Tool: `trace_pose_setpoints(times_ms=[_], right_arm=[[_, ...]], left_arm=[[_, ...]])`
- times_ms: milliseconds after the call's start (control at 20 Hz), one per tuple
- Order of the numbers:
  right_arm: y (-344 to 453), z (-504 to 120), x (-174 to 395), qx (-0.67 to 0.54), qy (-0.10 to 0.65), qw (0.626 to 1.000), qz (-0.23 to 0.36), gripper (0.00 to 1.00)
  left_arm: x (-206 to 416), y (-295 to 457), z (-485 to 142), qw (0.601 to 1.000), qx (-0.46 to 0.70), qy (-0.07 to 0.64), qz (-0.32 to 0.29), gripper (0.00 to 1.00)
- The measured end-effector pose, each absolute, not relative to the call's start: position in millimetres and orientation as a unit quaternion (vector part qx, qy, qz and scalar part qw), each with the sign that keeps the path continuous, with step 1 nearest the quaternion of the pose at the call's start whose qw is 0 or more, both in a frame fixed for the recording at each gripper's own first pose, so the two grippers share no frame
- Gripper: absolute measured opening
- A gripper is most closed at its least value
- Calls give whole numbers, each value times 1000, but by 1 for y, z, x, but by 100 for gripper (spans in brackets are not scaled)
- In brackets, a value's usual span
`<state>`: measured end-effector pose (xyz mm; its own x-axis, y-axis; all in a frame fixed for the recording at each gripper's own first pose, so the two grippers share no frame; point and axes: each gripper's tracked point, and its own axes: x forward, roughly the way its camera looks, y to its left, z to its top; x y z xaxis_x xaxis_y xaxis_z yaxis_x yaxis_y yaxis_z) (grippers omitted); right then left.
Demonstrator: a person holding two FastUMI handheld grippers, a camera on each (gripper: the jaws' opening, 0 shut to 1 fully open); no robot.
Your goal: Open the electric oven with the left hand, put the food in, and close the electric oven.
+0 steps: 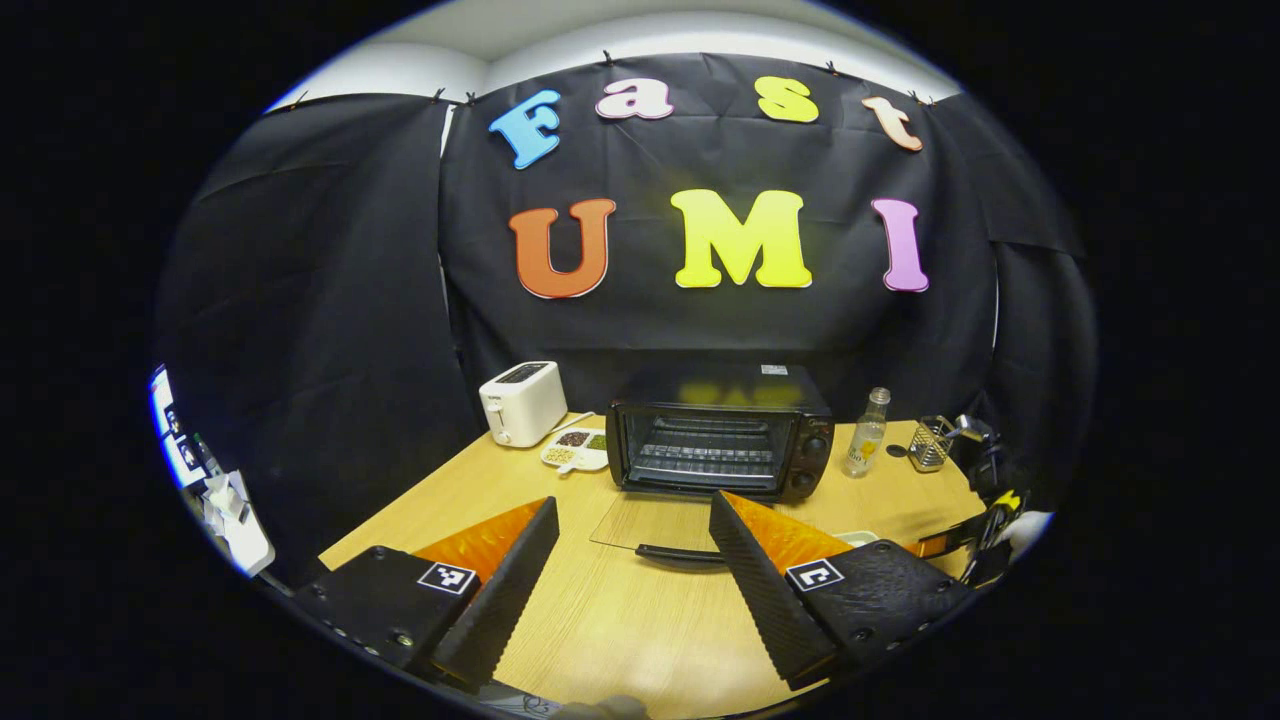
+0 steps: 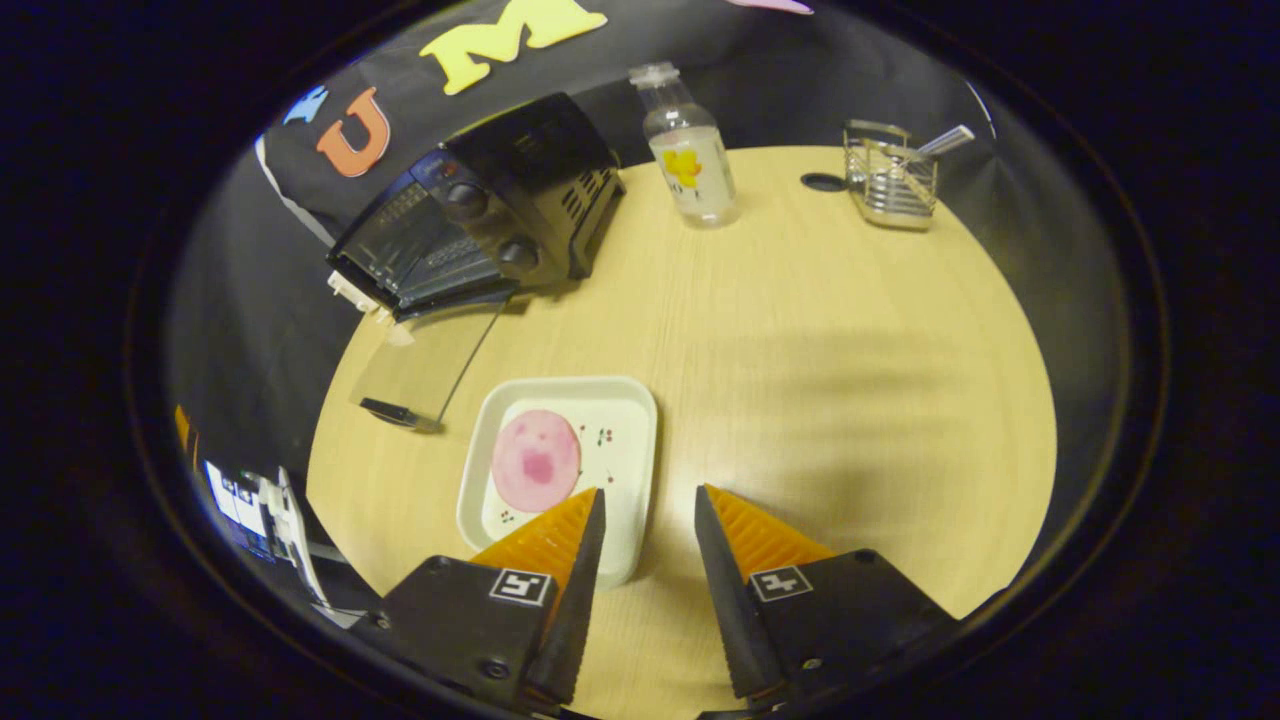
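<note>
Oven (image 1: 720, 430) at table (image 2: 820, 350) rear, glass door (image 1: 655, 522) folded down flat. Left tool (image 1: 634, 535) apart, empty. Right tool (image 2: 648, 520) apart, left finger over tray (image 2: 625, 440) holding pink food (image 2: 535, 460).

Bottle (image 2: 688, 160) right of oven (image 2: 480, 220) — apart

The left gripper view looks low across the table (image 1: 600, 610), straight at the open oven (image 1: 720, 435) and the back wall. The right gripper view looks down from higher up, close over the white tray (image 2: 560, 465), maybe from the oven's right. Both show oven, bottle (image 2: 688, 150) and table.
</note>
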<state>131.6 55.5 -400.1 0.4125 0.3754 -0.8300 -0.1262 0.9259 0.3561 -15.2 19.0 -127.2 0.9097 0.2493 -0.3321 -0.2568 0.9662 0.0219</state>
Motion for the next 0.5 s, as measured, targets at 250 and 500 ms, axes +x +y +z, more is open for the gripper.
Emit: trace_pose_setpoints(times_ms=[250, 500], right_arm=[[62, -412, 142, 126, 550, 811, 156, 31], [60, -415, 140, 112, 595, 781, 153, 13]], left_arm=[[-34, 13, -121, 973, -13, 167, 157, 97], [-48, 13, -123, 969, -32, 162, 182, 97]])
